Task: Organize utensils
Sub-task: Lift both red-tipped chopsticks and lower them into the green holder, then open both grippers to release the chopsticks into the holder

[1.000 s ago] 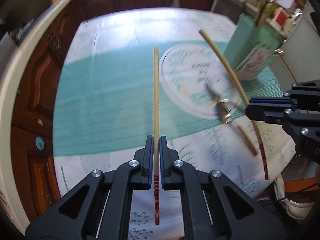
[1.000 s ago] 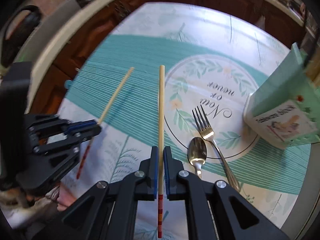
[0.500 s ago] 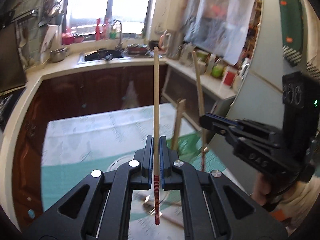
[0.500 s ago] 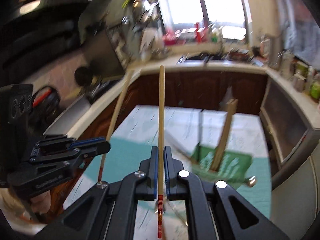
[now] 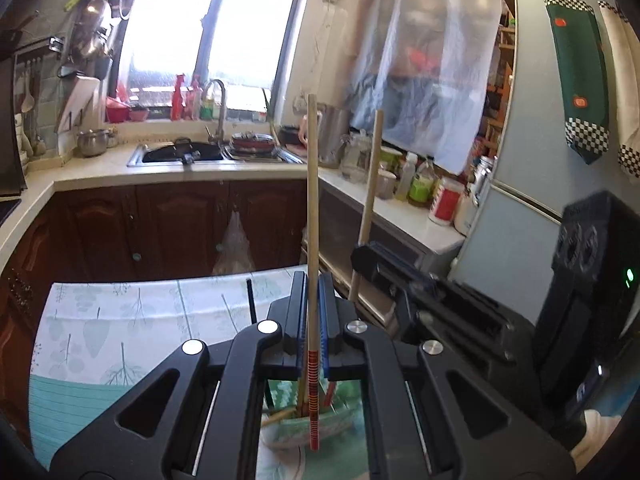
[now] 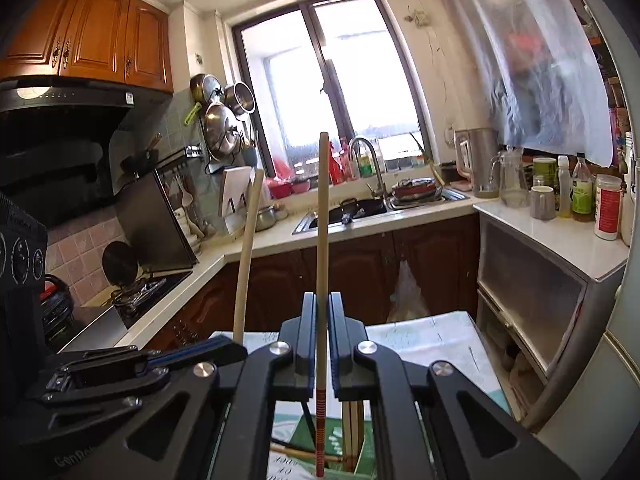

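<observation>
The table (image 5: 120, 320), under its leaf-printed cloth, is the landmark here, and it now fills only the lower part of both wrist views; a second ago it filled them almost wholly, seen from above. Both cameras have swung up toward the kitchen counter (image 6: 360, 224) and window beyond the table's far edge, so the two tools have been lifted and tipped to point nearly level.

The green holder box (image 5: 344, 396) stands on the table, seen through the frame of each tool directly beneath the jaws, with a few wooden sticks already in it. A second ago it stood off to the side, near the fork and spoon, neither of which can be seen now.

The left gripper (image 5: 313, 312) is clenched on a chopstick (image 5: 312, 200), which stands upright above the table with its red-striped end hanging down over the box. The right gripper (image 6: 322, 328) is clamped in the same way on the other chopstick (image 6: 322, 220), red-striped end likewise over the box opening. Each tool shows at the edge of the other's view, so the two hang side by side.

Judging from this, both chopsticks are off the table and lined up above the box; lowering and letting go would seem to remain, while fork and spoon are probably still to be sorted.
</observation>
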